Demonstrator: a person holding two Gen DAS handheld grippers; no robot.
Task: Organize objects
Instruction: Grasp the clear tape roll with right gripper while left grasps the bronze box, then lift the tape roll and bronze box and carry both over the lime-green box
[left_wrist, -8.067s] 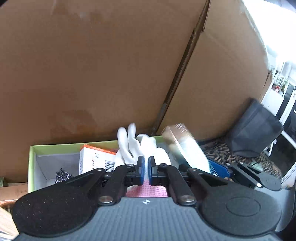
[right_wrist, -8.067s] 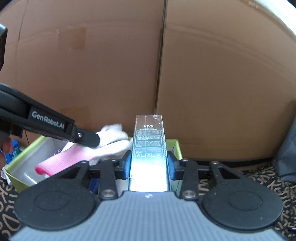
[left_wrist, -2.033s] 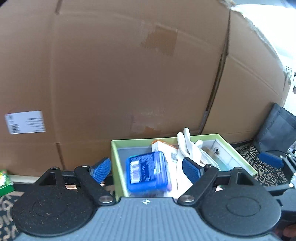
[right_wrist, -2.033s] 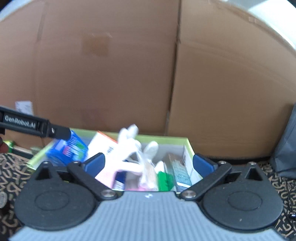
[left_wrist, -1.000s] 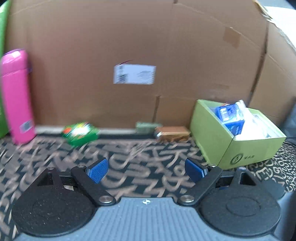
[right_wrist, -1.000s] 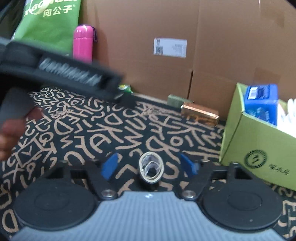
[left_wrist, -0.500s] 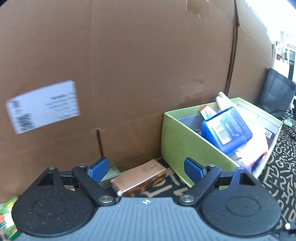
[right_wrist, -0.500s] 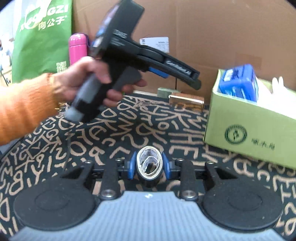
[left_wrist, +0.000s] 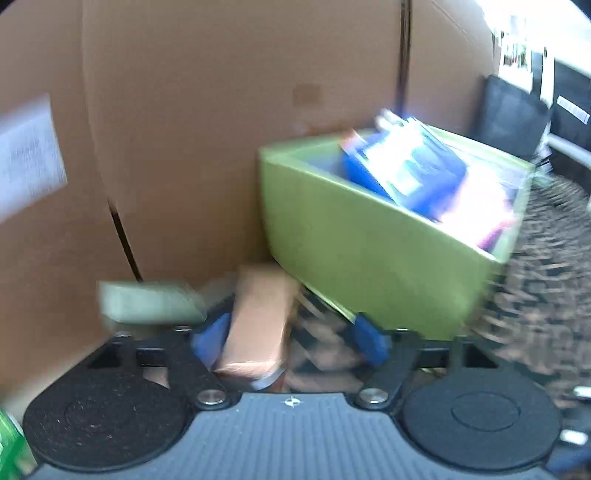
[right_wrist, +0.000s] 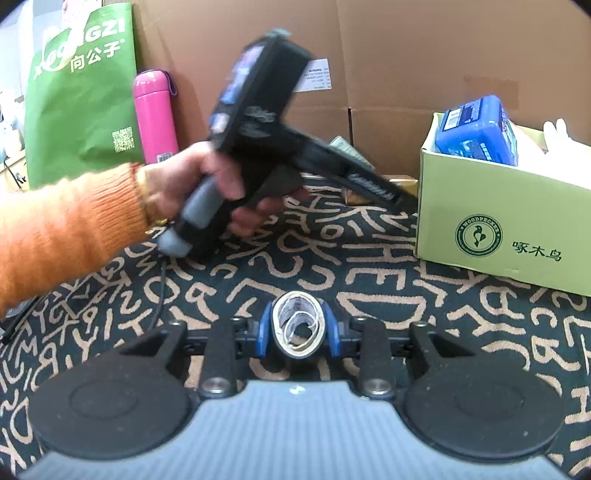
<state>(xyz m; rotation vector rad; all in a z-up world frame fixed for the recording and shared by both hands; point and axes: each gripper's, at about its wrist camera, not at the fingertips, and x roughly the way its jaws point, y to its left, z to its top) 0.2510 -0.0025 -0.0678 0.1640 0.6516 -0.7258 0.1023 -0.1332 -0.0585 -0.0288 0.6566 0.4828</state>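
My left gripper (left_wrist: 290, 341) is open around a copper-coloured box (left_wrist: 258, 325) lying on the mat against the cardboard wall; the view is blurred. The box also shows in the right wrist view (right_wrist: 404, 184), behind the left tool (right_wrist: 280, 147). A green box (left_wrist: 354, 254) full of items, with a blue pack (left_wrist: 410, 173) on top, stands just to the right; it also shows in the right wrist view (right_wrist: 506, 229). My right gripper (right_wrist: 297, 330) is shut on a small tape roll (right_wrist: 298, 328) just above the patterned mat.
A grey-green small box (left_wrist: 147, 302) lies left of the copper box. A pink bottle (right_wrist: 155, 114) and a green bag (right_wrist: 81, 92) stand at the back left. Cardboard walls (right_wrist: 406, 55) close the back. A dark bag (left_wrist: 509, 114) stands at the far right.
My left gripper has moved down and forward, so the copper box now sits between its fingers. My right gripper stays shut on the tape roll.
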